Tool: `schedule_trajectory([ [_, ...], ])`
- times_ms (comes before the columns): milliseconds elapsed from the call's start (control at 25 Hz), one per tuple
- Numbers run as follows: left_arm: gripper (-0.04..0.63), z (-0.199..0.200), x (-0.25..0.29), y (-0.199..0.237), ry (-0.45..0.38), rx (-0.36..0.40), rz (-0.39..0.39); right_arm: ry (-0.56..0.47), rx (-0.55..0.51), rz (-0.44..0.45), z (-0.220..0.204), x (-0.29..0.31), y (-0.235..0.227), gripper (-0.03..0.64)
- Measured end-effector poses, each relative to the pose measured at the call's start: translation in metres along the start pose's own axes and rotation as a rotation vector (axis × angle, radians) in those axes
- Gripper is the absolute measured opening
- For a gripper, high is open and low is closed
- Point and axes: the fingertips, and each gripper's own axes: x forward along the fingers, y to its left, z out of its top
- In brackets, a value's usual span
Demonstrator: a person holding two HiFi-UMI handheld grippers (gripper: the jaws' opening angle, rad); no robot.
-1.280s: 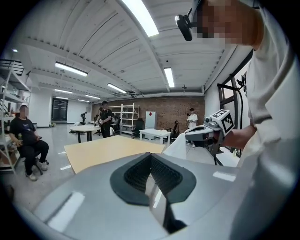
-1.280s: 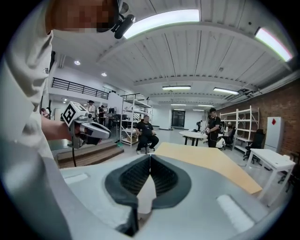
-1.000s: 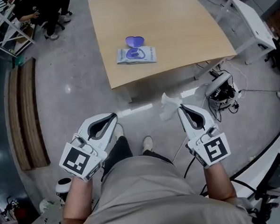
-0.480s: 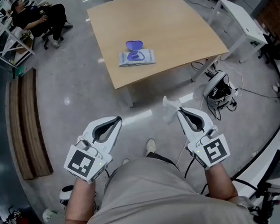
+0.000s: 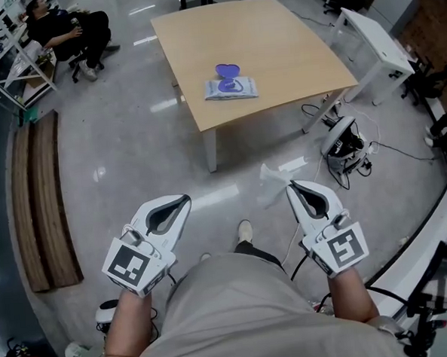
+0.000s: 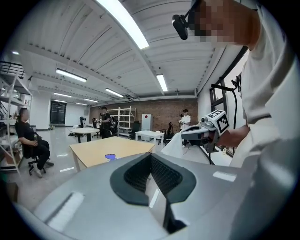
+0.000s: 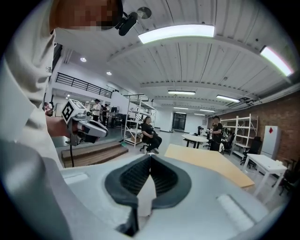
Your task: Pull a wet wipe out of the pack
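Observation:
The wet wipe pack point(image 5: 233, 89) lies on the wooden table point(image 5: 275, 35) with its purple lid point(image 5: 224, 70) flipped open. Both grippers hang over the floor, well back from the table, near the person's waist. My right gripper point(image 5: 290, 185) is shut on a white wet wipe point(image 5: 271, 182) that trails off its tips to the left. In the right gripper view, the wipe point(image 7: 146, 197) shows between the closed jaws of the right gripper point(image 7: 150, 157). My left gripper point(image 5: 185, 200) is shut with nothing in it. The left gripper point(image 6: 151, 155) points toward the table point(image 6: 117, 147).
A white desk point(image 5: 384, 21) stands right of the table, with cables and a device point(image 5: 346, 140) on the floor below it. A wooden bench point(image 5: 43, 192) runs along the left. A seated person point(image 5: 63, 29) and shelving are at the far left.
The table and pack now sit farther off and more to the right in the head view. Both grippers keep their pose, the wipe still in the right one.

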Motion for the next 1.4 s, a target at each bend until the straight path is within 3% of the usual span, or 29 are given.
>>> schedule_trajectory([
  [200,0.005,-0.010,-0.066,-0.013,-0.022,0.018,-0.048,0.003,-0.021,-0.029,0.012,-0.030,0.073,0.003],
  [560,0.005,-0.039,-0.127,-0.026,-0.032,0.007,-0.093,-0.030,-0.027,-0.067,0.024,-0.061,0.149,0.003],
  [760,0.005,-0.039,-0.142,-0.028,-0.033,0.003,-0.092,0.005,-0.048,-0.067,0.024,-0.070,0.164,0.003],
  [1080,0.005,-0.040,-0.156,-0.028,-0.032,0.005,-0.103,-0.041,-0.041,-0.073,0.041,-0.069,0.177,0.003],
  [1400,0.005,-0.053,-0.163,-0.022,-0.040,0.000,-0.100,-0.022,-0.054,-0.094,0.032,-0.067,0.190,0.003],
])
